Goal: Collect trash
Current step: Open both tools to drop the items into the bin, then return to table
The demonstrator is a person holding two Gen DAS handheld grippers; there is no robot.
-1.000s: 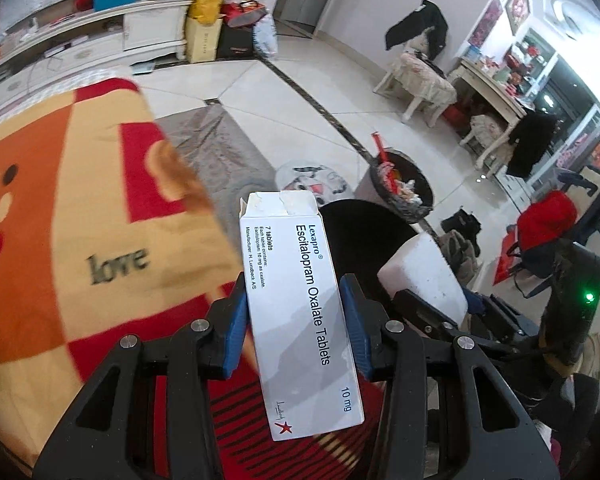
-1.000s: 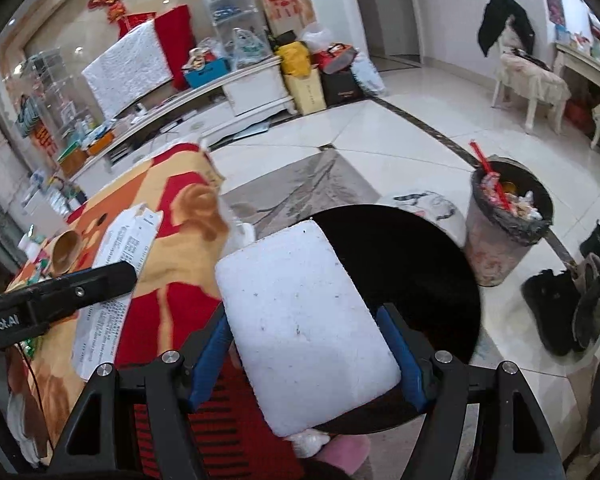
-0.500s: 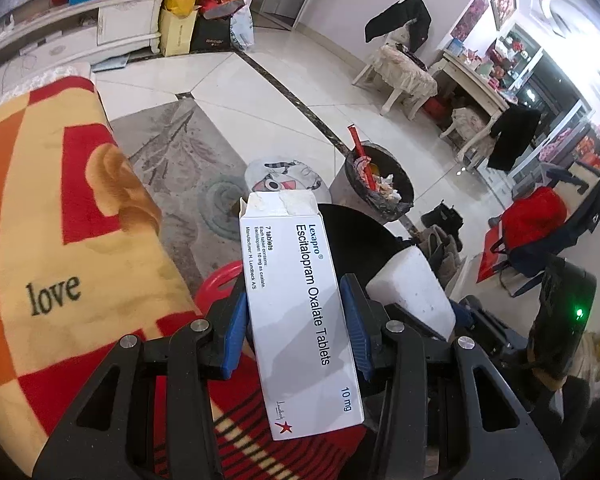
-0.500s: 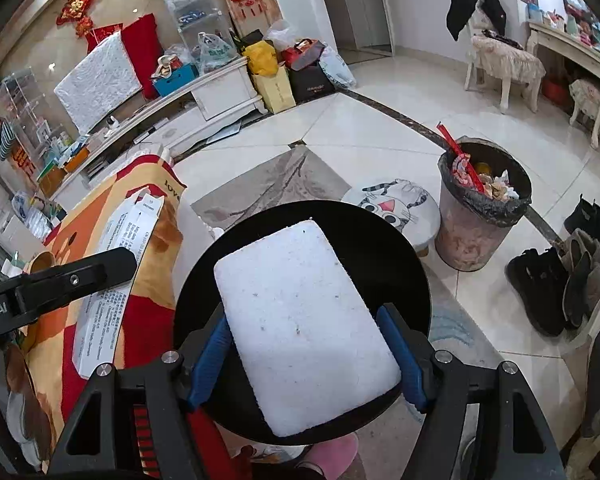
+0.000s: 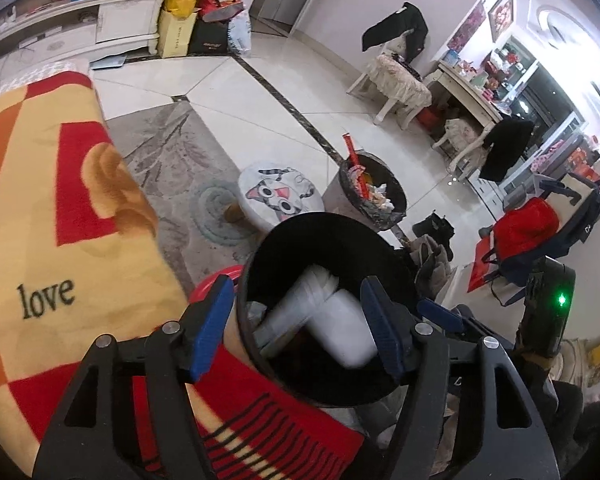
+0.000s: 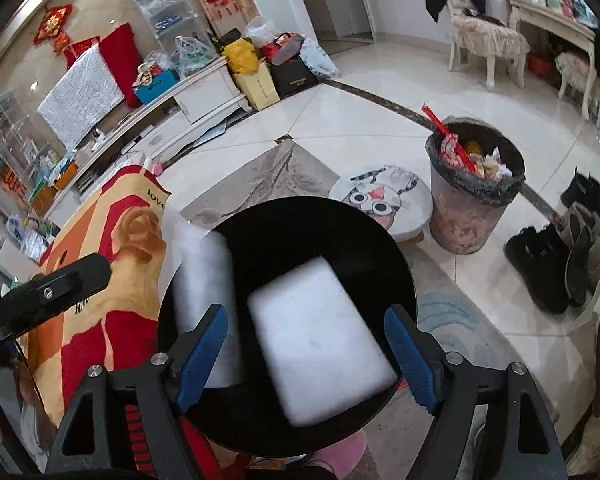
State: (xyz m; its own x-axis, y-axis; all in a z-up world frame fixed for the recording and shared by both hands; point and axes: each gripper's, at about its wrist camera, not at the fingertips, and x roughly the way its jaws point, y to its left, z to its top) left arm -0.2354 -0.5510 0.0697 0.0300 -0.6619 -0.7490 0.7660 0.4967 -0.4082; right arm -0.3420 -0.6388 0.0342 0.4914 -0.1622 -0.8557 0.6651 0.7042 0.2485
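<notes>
A black bin (image 5: pixel 384 242) stands right under both grippers. My left gripper (image 5: pixel 298 320) hangs over it with its jaws opening and nothing pressed between the blue pads. The white tablet box (image 5: pixel 296 308) shows as a blur inside the bin, free of the pads. My right gripper (image 6: pixel 306 354) is also over the black bin (image 6: pixel 284 216), jaws opening. A white foam block (image 6: pixel 320 336) lies blurred between its pads, and the left pad stands clear of it. The tablet box (image 6: pixel 204 280) is a white blur at the bin's left side.
A red and yellow blanket (image 5: pixel 60 240) printed "love" covers the surface at left. On the floor beyond stand a cat-face stool (image 6: pixel 384 200), a grey bin full of rubbish (image 6: pixel 474 208) and dark boots (image 6: pixel 560 256). Chairs and cabinets line the walls.
Both grippers have moved over the black bin and widened their jaws. The tablet box has left the left pads and dropped into the bin. The foam block has come loose and blurs downward.
</notes>
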